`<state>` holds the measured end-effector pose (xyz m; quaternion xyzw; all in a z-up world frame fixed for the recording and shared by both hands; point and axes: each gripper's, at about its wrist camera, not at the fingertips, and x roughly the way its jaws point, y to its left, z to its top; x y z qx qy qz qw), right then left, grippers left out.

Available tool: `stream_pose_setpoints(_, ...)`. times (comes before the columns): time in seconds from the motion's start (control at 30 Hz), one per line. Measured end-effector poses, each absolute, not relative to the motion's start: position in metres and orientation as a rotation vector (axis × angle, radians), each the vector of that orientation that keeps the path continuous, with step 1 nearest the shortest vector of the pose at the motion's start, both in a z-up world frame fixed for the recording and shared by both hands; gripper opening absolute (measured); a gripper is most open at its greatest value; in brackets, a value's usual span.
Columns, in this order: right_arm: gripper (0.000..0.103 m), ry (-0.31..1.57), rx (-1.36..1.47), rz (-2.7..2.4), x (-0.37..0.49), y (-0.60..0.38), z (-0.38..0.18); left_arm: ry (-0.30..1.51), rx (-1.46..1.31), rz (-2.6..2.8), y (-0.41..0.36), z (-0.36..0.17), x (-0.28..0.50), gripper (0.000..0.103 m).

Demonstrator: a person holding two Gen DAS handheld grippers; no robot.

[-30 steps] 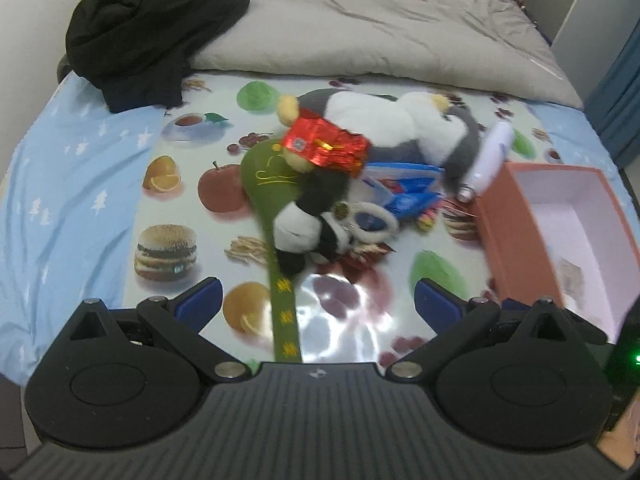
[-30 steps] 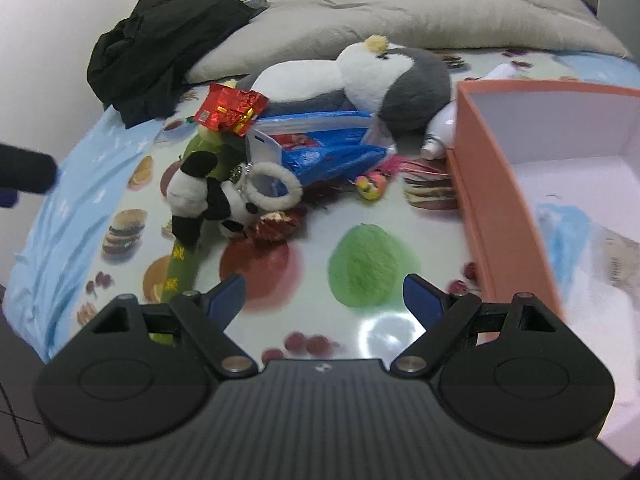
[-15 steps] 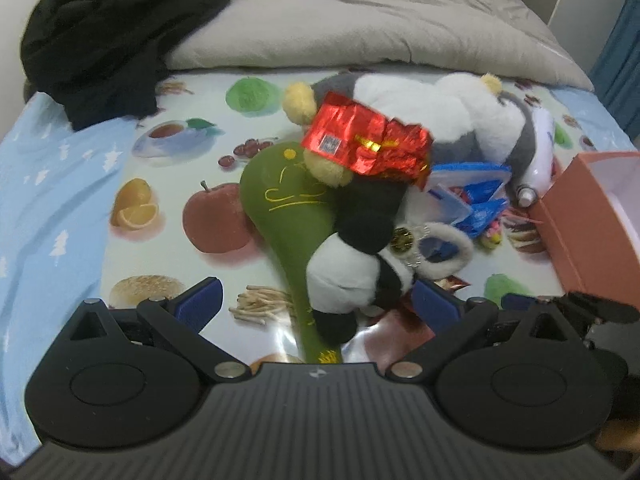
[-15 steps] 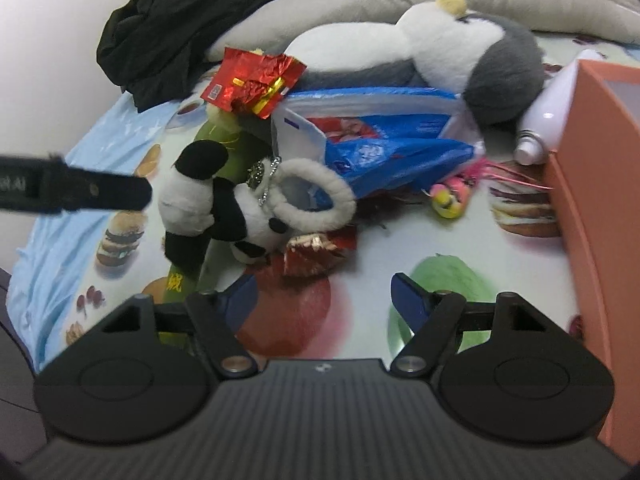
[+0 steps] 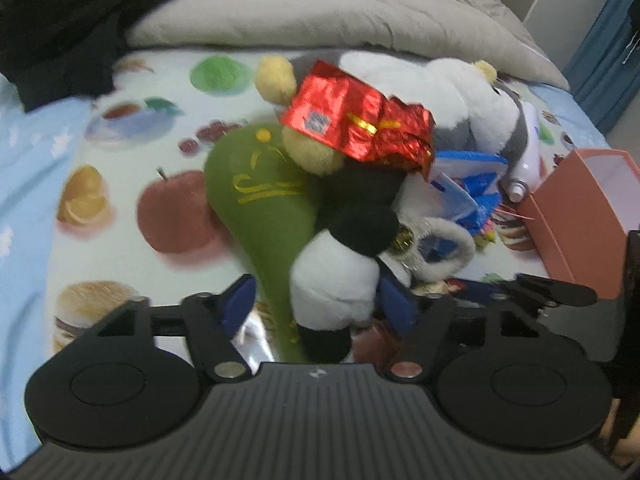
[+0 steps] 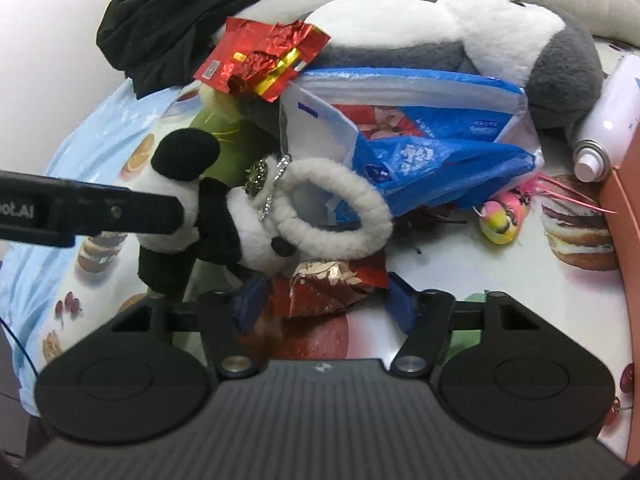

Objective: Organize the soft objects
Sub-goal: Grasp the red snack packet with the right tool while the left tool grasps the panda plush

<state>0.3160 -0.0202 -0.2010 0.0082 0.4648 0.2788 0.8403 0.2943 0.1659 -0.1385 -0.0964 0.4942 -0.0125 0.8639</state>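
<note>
A black-and-white panda plush [image 5: 332,280] lies on a green plush [image 5: 256,200] on the fruit-print sheet. My left gripper [image 5: 320,306] straddles the panda's lower body; its jaws are closing and the left pad still stands clear of the panda. The left gripper's finger [image 6: 88,212] shows beside the panda [image 6: 248,236] in the right wrist view. My right gripper [image 6: 324,304] is closing around a crumpled red wrapper [image 6: 328,288] that lies between its pads. A white fluffy ring [image 6: 340,208] rests on the panda's head.
A big grey-and-white penguin plush [image 6: 480,28] lies behind, with a red foil packet [image 6: 260,56] and a blue plastic bag [image 6: 420,136] against it. An orange box [image 5: 584,208] stands at the right beside a white spray bottle [image 6: 608,120]. Black clothes [image 5: 60,20] and a grey duvet [image 5: 320,4] lie at the back.
Both grippers came down and forward toward the pile. The left jaws narrowed around the panda, the right jaws narrowed around the red wrapper.
</note>
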Motion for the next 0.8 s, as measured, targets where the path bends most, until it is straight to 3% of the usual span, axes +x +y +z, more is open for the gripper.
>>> stream_pose_setpoints(0.1, 0.055, 0.965, 0.005, 0.592, 0.314, -0.019, -0.200, 1.055, -0.213, -0.041, 0.162, -0.144, 0.294, 0.050)
stream_pose_setpoints(0.13, 0.048, 0.961, 0.005, 0.590, 0.313, -0.020, -0.199, 1.054, -0.219, -0.040, 0.162, -0.145, 0.292, 0.049)
stream_pose_setpoints(0.2, 0.045, 0.963, 0.002, 0.592, 0.313, -0.023, -0.197, 1.043, -0.219, -0.033, 0.161, -0.144, 0.290, 0.044)
stream_pose_setpoints(0.8, 0.044, 0.992, 0.008, 0.544, 0.253, -0.088, -0.178, 1.007, -0.372, 0.118, 0.124, -0.140, 0.221, 0.042)
